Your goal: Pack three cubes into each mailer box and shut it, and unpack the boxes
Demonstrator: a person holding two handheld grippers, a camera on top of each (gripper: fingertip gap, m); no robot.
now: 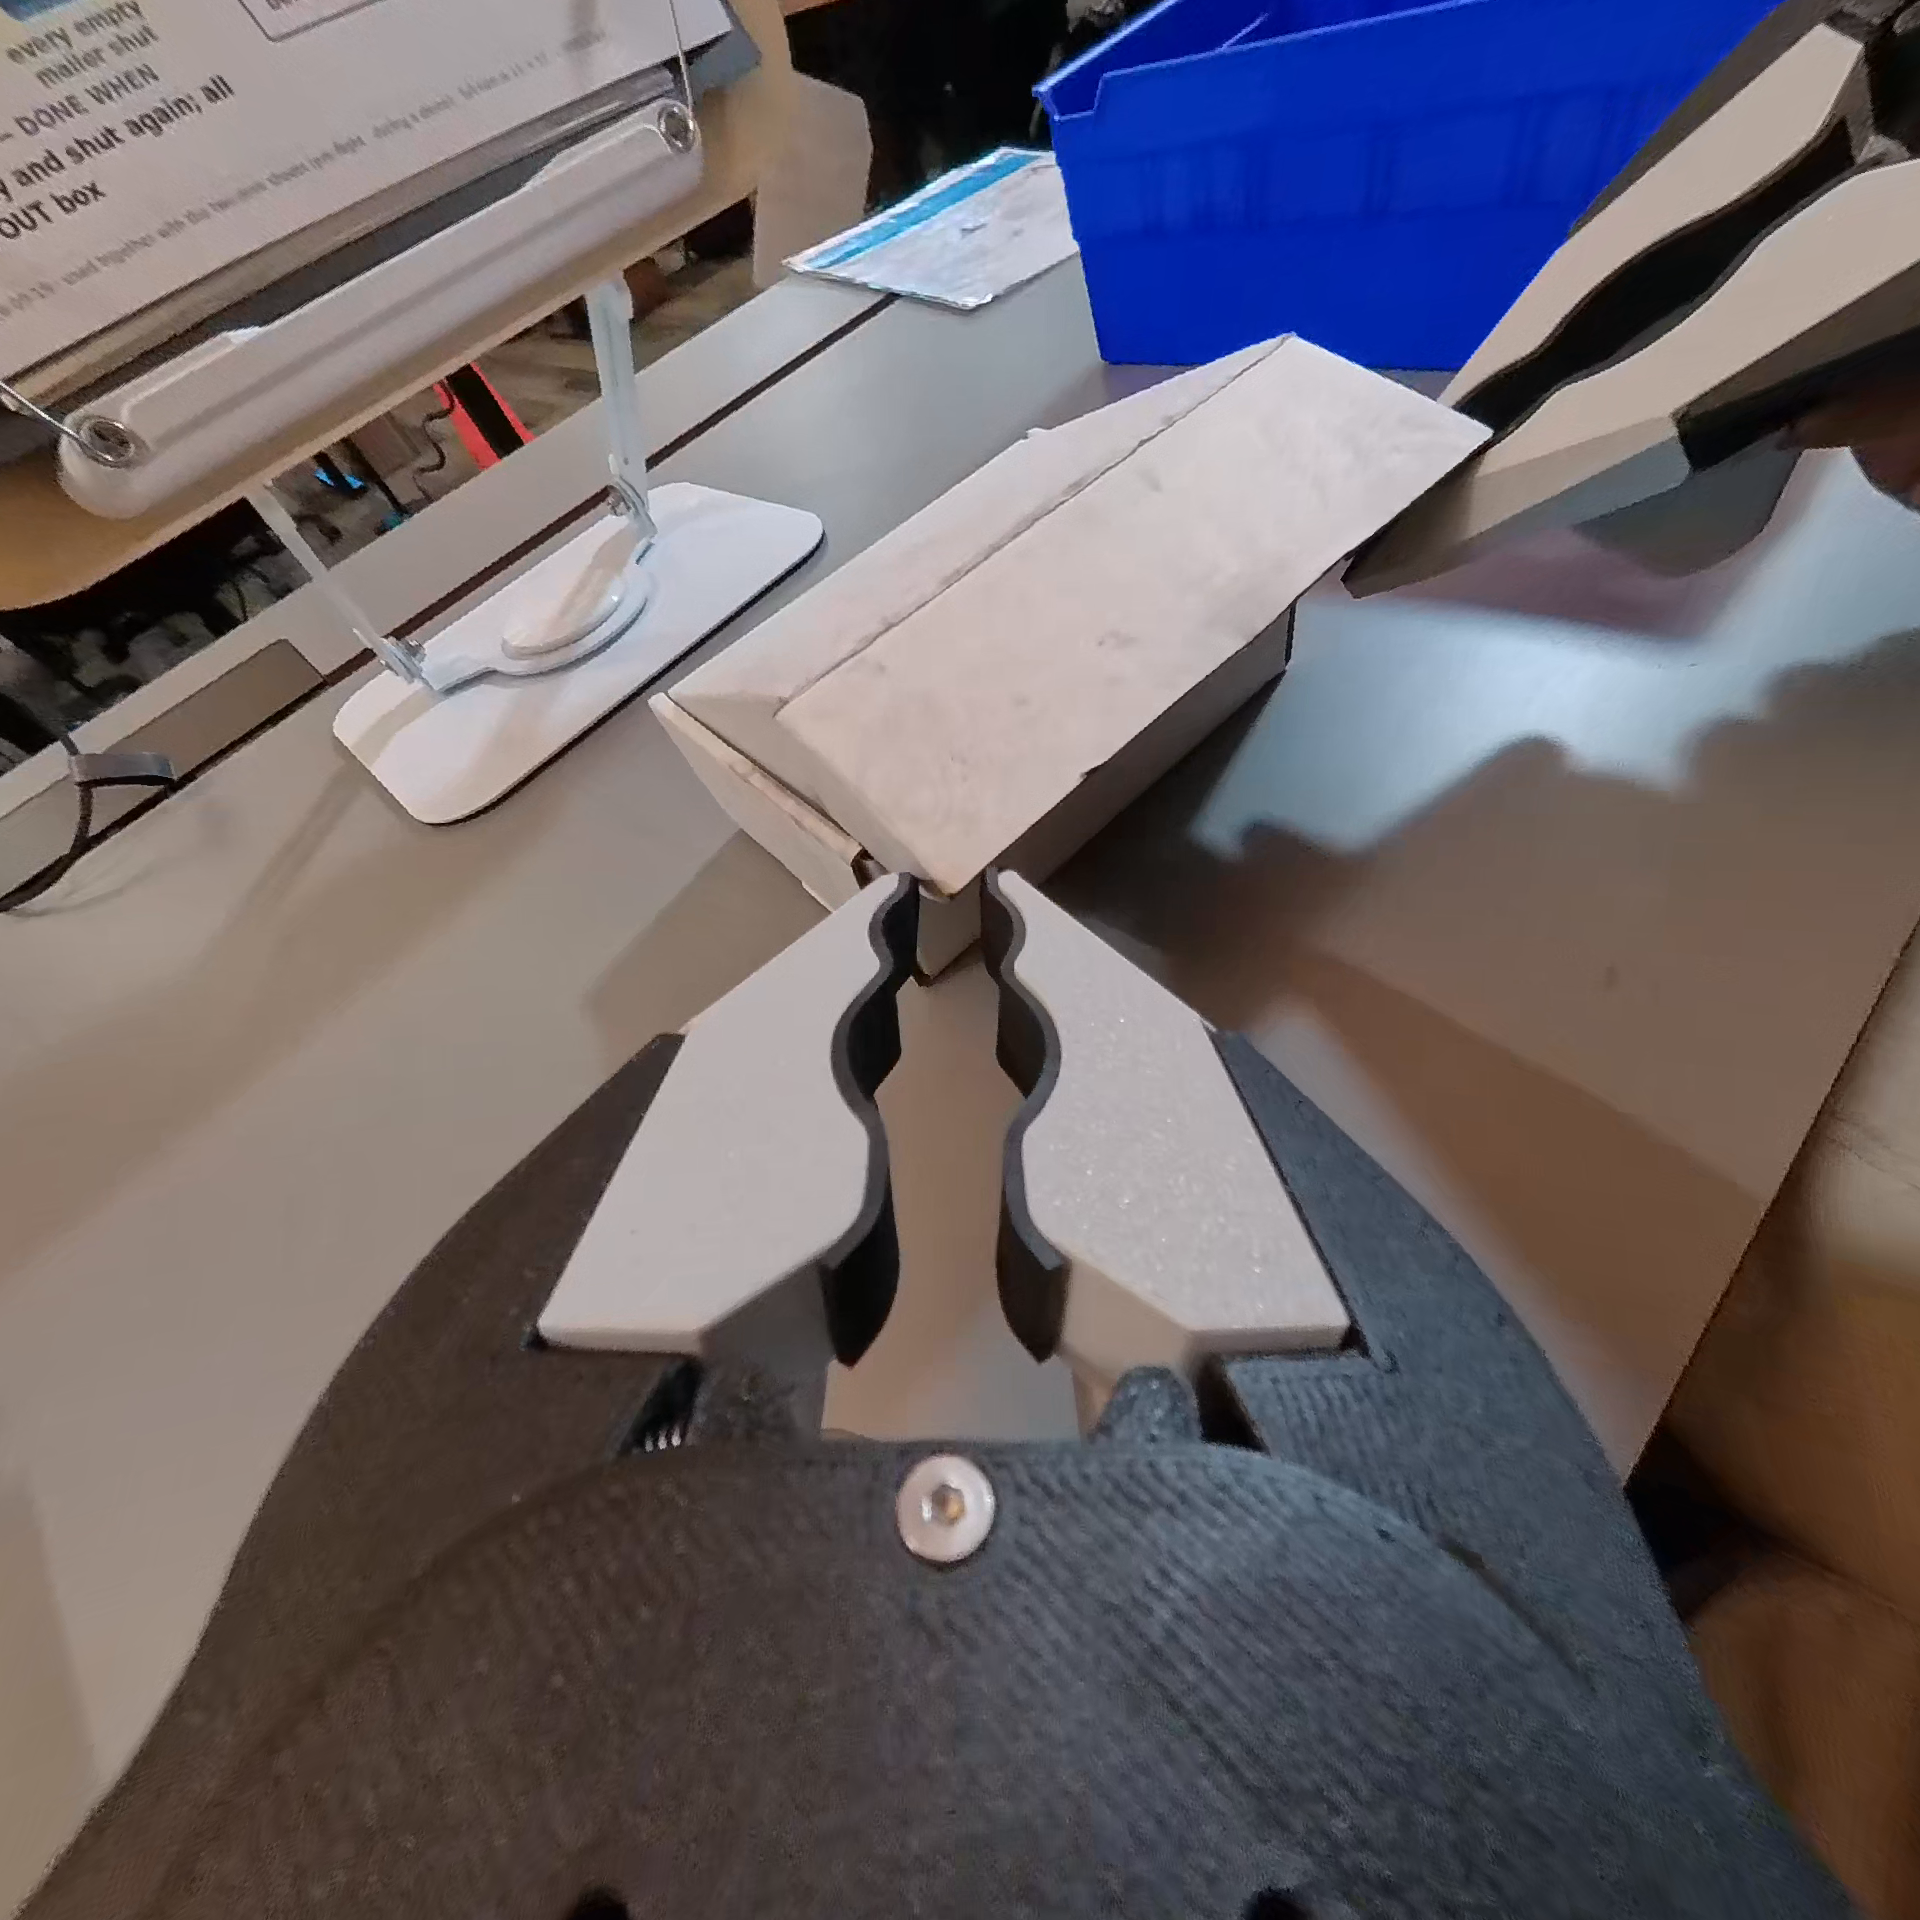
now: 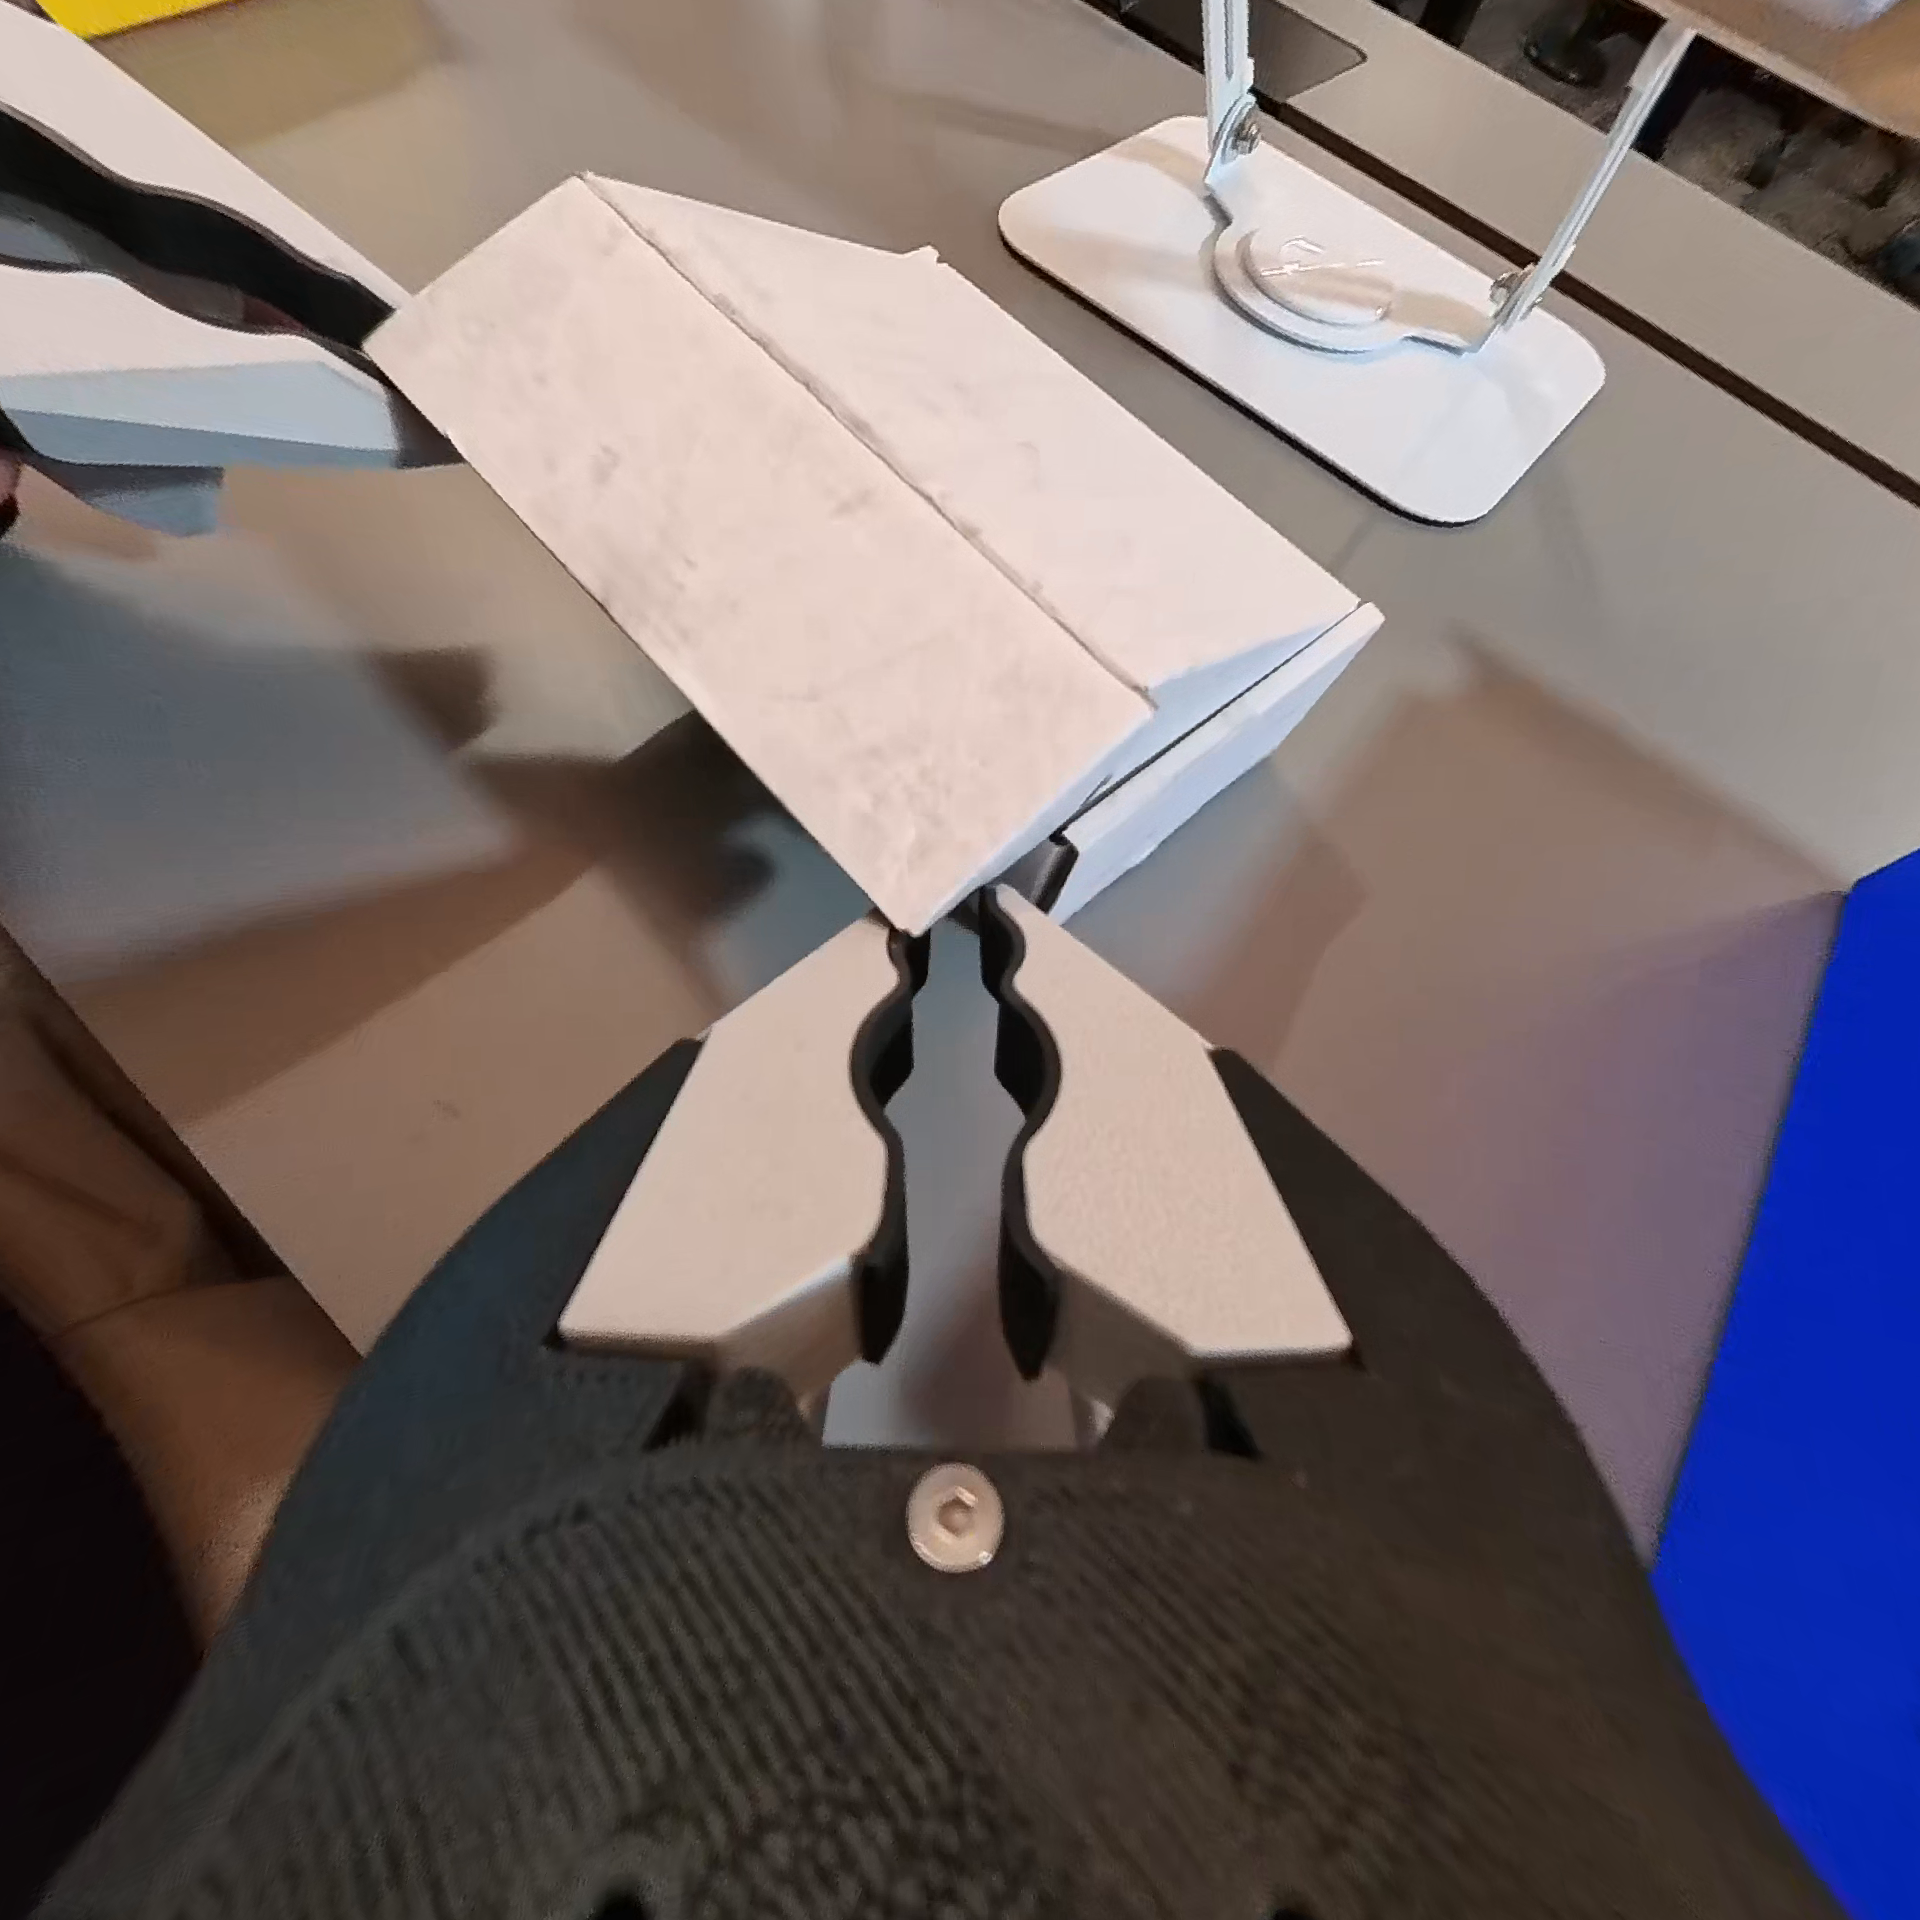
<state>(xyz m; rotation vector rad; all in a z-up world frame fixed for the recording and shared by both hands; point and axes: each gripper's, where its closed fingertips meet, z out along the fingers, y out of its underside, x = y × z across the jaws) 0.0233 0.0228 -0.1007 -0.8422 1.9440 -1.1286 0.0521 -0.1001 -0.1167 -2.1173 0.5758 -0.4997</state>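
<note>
Two grippers meet on one white box over a grey table [image 1: 312,1039], with a blue bin [image 1: 1351,187] at the far edge and a white stand [image 1: 582,644] carrying a printed sheet beside it.

Between them the box [image 1: 1039,582] hangs tilted above the table, lid down along a slightly gaping seam, its card scuffed and grey-smudged. No cubes show, so I cannot tell whether it is full or empty.

At one corner, the left gripper [image 1: 948,914] has its fingers drawn near together, pinching a small flap or corner of card between the tips. At the opposite corner, the right gripper [image 2: 954,935] is likewise nearly closed, its tips at the box's edge; it seems to nip the card there, though the contact is partly hidden under the lid.

By the look of it the box is light, thin corrugated card: stiff across its faces, weak at flaps and corners, which may bend or tear under a hard pinch. A firmer hold would likely be across a side wall near a fold, or on the lid's front lip for opening.
</note>
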